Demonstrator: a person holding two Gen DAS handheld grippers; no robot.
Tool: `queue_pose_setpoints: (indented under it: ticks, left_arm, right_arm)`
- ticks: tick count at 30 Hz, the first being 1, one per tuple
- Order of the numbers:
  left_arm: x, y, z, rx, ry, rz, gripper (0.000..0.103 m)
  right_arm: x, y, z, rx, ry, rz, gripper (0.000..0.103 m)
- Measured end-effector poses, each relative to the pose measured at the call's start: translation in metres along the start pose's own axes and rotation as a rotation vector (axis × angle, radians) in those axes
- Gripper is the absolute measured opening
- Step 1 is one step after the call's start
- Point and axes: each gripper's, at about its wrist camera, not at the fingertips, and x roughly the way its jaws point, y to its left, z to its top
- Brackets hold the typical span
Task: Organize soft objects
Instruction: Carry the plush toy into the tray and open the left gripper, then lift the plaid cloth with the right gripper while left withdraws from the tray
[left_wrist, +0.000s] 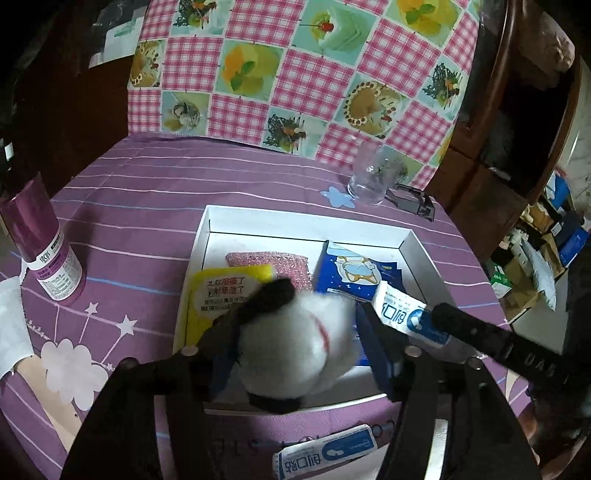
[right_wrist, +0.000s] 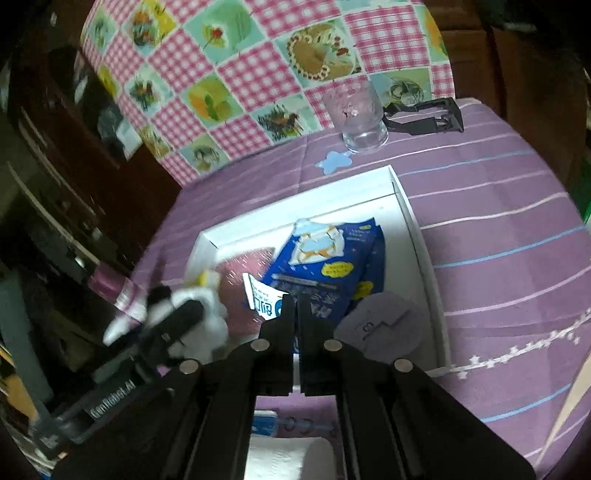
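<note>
The plush (left_wrist: 295, 343), white with black ends, sits right between my left gripper (left_wrist: 303, 325) fingers, over the near part of the tray (left_wrist: 295, 214). Its long axis runs along my fingers, one black end pointing away over the yellow pack (left_wrist: 221, 291), the other back toward my palm at the tray's near rim. My left fingers stand fairly wide. The left pad seems to touch the fur, but on the right a sliver of blue shows between pad and plush, so I judge it is no longer squeezed, though blur keeps me from being sure. The plush is straight ahead of these fingers and low, so this hand owns it; from here it only needs to settle down and a little forward to land fully inside the rim.

Beside it, to the right, my right gripper (right_wrist: 293, 299) has its fingers drawn narrow, only a slit between them. The bandage packet (left_wrist: 402, 314) has one end at those tips, tilted above the blue pack (left_wrist: 351, 273). I cannot tell whether it is pinched or merely touched. A pink sponge (left_wrist: 266, 258) lies farther back in the tray. A second packet (left_wrist: 325, 454) waits on the cloth outside the near rim, below my left hand.
</note>
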Motion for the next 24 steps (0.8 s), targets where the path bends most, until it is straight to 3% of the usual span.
queue_pose_setpoints:
  ticks: [2,3,4,6,24]
  left_arm:
    - [-0.004,0.001,0.001,0.004,-0.017,0.014,0.07]
    - [-0.005,0.0,0.001,0.007,-0.021,0.016,0.071]
    - [-0.006,0.0,0.002,0.01,-0.025,0.016,0.072]
    - [-0.008,0.0,0.002,0.017,-0.022,0.016,0.073]
    - [-0.026,-0.003,0.002,0.042,-0.042,0.045,0.073]
  right_arm:
    - [-0.004,-0.001,0.001,0.022,-0.005,-0.001,0.03]
    - [-0.006,0.0,0.002,0.013,-0.017,-0.009,0.05]
    - [-0.01,0.002,0.002,0.0,-0.041,-0.017,0.061]
    - [-0.015,0.006,0.003,-0.02,-0.071,-0.037,0.061]
    - [-0.026,0.032,0.0,-0.151,-0.04,-0.082,0.061]
